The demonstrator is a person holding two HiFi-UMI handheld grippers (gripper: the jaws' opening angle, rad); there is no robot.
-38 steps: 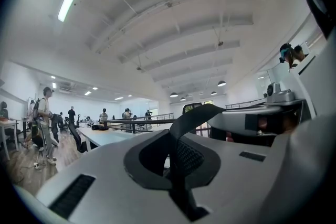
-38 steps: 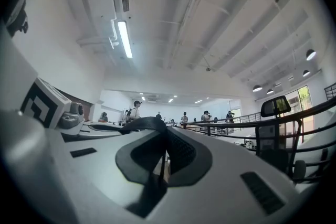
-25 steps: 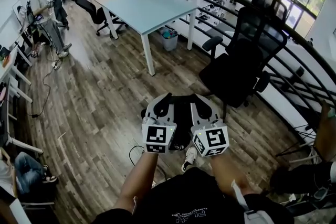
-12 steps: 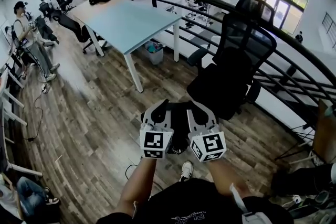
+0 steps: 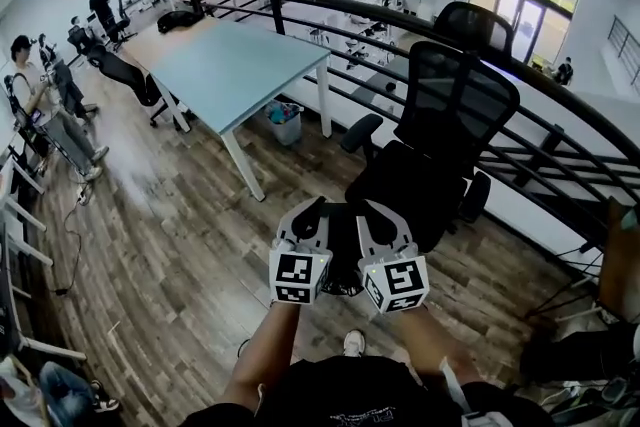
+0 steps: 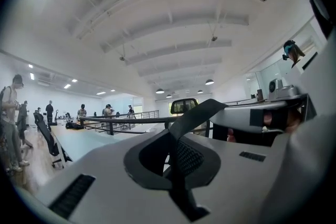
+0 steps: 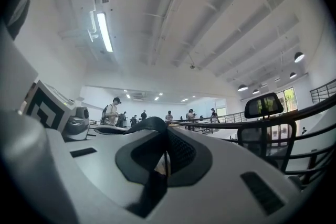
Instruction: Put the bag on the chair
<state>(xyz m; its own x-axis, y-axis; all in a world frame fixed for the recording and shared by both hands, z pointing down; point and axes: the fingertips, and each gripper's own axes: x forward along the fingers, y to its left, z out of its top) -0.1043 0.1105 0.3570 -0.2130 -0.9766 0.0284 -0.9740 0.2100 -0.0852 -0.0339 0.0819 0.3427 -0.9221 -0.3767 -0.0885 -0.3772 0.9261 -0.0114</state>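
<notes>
As left tongs (image 5: 309,211) and right tongs (image 5: 377,209) clamp it, the bag (image 5: 344,257) hangs between.

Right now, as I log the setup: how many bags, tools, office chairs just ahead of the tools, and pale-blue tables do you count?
bag: 1
tools: 2, the left tool and right tool, each shut on a bag strap
office chair: 1
pale-blue table: 1
Total: 5
</notes>
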